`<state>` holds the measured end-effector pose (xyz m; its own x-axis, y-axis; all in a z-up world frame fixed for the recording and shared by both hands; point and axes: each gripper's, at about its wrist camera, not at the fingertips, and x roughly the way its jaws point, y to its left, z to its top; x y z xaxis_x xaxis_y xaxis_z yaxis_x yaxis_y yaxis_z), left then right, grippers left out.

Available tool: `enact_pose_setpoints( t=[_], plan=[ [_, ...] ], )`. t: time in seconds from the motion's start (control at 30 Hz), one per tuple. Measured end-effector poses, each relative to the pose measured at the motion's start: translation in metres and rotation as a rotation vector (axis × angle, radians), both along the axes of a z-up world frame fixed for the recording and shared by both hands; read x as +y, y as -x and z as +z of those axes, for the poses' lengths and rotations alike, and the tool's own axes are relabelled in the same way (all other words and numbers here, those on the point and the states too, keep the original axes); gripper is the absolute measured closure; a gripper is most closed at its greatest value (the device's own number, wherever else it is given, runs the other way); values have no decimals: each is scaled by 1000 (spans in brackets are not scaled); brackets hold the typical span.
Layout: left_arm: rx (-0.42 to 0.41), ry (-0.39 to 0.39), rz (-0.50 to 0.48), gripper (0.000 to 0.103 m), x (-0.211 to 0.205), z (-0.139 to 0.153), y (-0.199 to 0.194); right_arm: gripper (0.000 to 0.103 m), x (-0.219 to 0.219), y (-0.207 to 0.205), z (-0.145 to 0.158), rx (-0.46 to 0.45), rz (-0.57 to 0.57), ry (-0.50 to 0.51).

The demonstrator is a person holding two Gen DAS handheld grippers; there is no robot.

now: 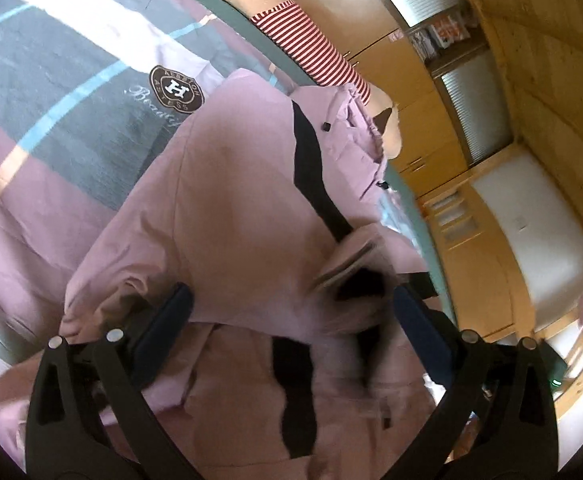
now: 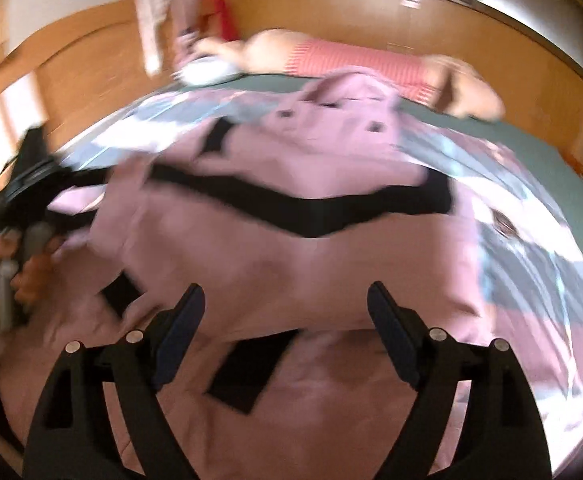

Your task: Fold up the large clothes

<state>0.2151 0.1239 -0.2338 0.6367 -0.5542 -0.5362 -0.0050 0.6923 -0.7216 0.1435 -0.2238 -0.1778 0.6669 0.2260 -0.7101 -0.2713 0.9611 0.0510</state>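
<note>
A large pink jacket (image 1: 231, 200) with black trim lies across the bed, its hood (image 2: 343, 84) at the far side in the right wrist view. My left gripper (image 1: 295, 308) hovers just over its folded part, jaws wide apart, with a blurred sleeve cuff (image 1: 351, 260) just beyond them. It shows in the right wrist view as a black frame (image 2: 23, 184) at the jacket's left edge, held by a hand (image 2: 7, 268). My right gripper (image 2: 285, 304) stands open above the jacket's near hem, with cloth beneath its fingers and none pinched.
A striped duvet (image 1: 51, 120) with a round crest (image 1: 176, 89) covers the bed. A plush toy in a red-striped top (image 1: 311, 48) lies along the far edge. Wooden cabinets (image 1: 431, 128) and a wooden wall panel (image 2: 331, 12) stand beyond the bed.
</note>
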Motion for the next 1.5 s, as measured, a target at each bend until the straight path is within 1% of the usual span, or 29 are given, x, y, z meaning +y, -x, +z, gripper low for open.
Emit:
enact_pose_setpoints(
  t=[0.17,0.23,0.3,0.33,0.37,0.43,0.47,0.53,0.67,0.7,0.73,0.77,0.8,0.83,0.87,0.9,0.93,0.97,1.0,1.03,1.1,1.17,1.2,1.23,1.3,1.33,1.4,1.47,1.5],
  plan=[
    [-4,-41,-77,2,-12,13,-2,20,-18,-16,-11,35,-94,-77],
    [-32,-14,-97,2,-10,21,1,20,-20,-15,-11,31,-111,-81],
    [-54,44,-150,2,-14,27,5,20,-21,-15,-10,32,-115,-88],
    [-38,64,-176,2,-16,24,5,20,-23,-9,-10,32,-115,-90],
    [4,100,-224,2,-24,17,3,20,-21,-9,-10,33,-115,-87],
    [74,134,-292,2,-38,3,0,20,-19,-11,-13,35,-113,-75],
    [91,123,-309,2,-44,-1,-1,20,-19,-9,-13,37,-113,-71],
    [99,51,-320,2,-57,-7,-1,20,-17,-10,-15,42,-111,-65],
    [110,31,-352,2,-69,-11,-2,20,-14,-10,-18,44,-112,-44],
    [116,3,-339,16,-70,-11,-2,20,-14,-11,-18,44,-112,-44],
    [126,-25,-321,53,-70,-11,-2,20,-14,-11,-17,39,-114,-44],
    [137,-39,-309,66,-68,-14,-2,20,-15,-10,-16,34,-119,-44],
    [146,-47,-281,88,-62,-17,-4,20,-17,-11,-14,30,-124,-49],
    [127,-58,-246,90,-55,-17,-5,20,-19,-11,-13,30,-127,-57],
    [80,-137,-190,91,-51,-8,-4,20,-23,-12,-11,28,-133,-66],
    [30,-241,-161,94,-54,0,-3,20,-28,-13,-8,18,-144,-64],
    [-28,-346,-143,94,-58,11,-1,20,-31,-14,-6,6,-157,-48],
    [-72,-414,-131,94,-63,19,2,20,-36,-14,-2,-26,-202,12],
    [-84,-422,-131,94,-65,24,3,20,-41,-15,1,-54,-257,84],
    [-80,-401,-136,94,-65,25,3,20,-45,-16,2,-70,-311,159],
    [-83,-386,-154,92,-67,25,5,20,-52,-22,-1,-49,-359,286],
    [-85,-385,-161,64,-68,25,6,20,-52,-28,-13,24,-314,350],
    [-71,-344,-178,24,-69,23,5,20,-49,-31,-21,57,-279,385],
    [-64,-311,-192,10,-67,22,5,20,-44,-32,-30,81,-245,434],
    [-38,-247,-252,10,-76,17,6,20,-35,-33,-42,96,-213,480],
    [-23,-246,-281,8,-82,14,5,20,-29,-33,-47,109,-181,478],
    [-16,-303,-291,8,-90,11,7,20,-17,-30,-53,115,-127,476],
    [-33,-356,-272,12,-97,8,8,20,-4,-26,-59,100,-82,507],
    [-41,-374,-251,30,-96,7,8,20,3,-24,-62,91,-67,531]
  ],
)
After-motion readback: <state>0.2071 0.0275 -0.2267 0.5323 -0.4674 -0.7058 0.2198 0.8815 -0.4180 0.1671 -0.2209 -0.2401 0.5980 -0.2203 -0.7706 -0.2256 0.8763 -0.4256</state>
